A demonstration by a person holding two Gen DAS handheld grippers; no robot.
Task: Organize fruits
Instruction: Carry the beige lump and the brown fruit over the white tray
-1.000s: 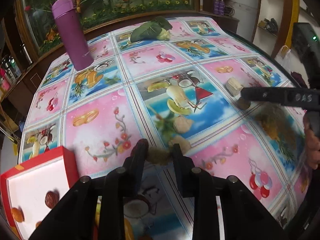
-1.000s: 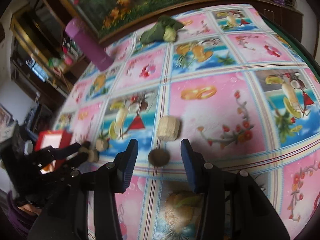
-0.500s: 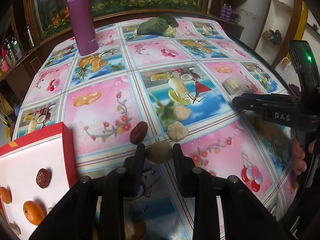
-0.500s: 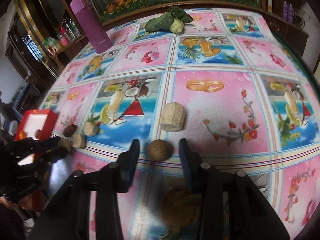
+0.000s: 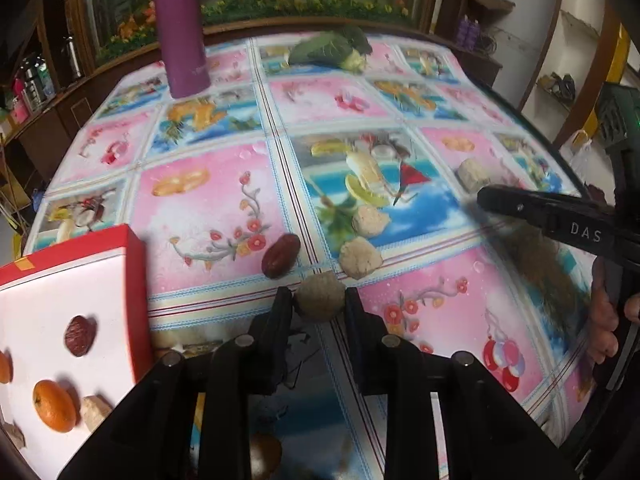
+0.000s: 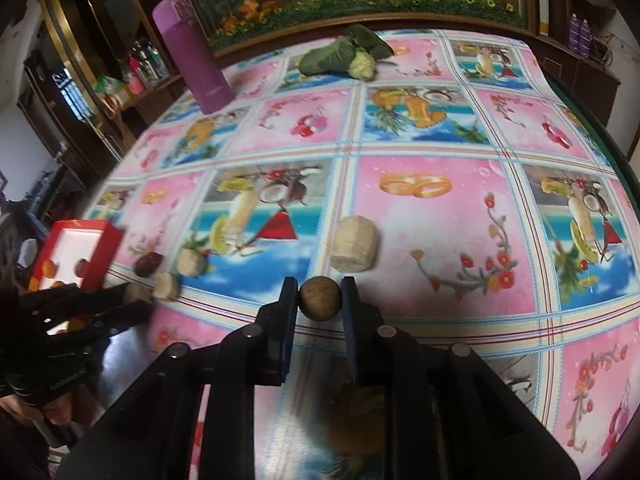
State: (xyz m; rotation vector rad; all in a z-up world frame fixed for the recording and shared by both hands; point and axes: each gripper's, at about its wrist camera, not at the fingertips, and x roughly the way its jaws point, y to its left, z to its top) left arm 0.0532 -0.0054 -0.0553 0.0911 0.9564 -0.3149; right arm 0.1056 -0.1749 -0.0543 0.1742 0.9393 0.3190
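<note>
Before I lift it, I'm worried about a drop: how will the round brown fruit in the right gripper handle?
The round brown fruit looks ball-shaped, so it would probably roll if released. The right gripper touches only its sides, so it might slip. It seems small, likely light.

The tablecloth [image 6: 420, 220] looks like glossy printed plastic, its sheen catching light toward 12 o'clock. The red box [image 5: 132, 248] at 8 o'clock seems smooth card with a matt white inside. The purple flask [image 6: 192, 52] at 11 o'clock has a satin, smooth finish. Both grippers' fingers [image 5: 280, 312] are matt black plastic. The pale chunk [image 6: 354, 244] looks rough and fibrous; the brown round fruit [image 6: 320, 298] has a dull, finely grained skin.
</note>
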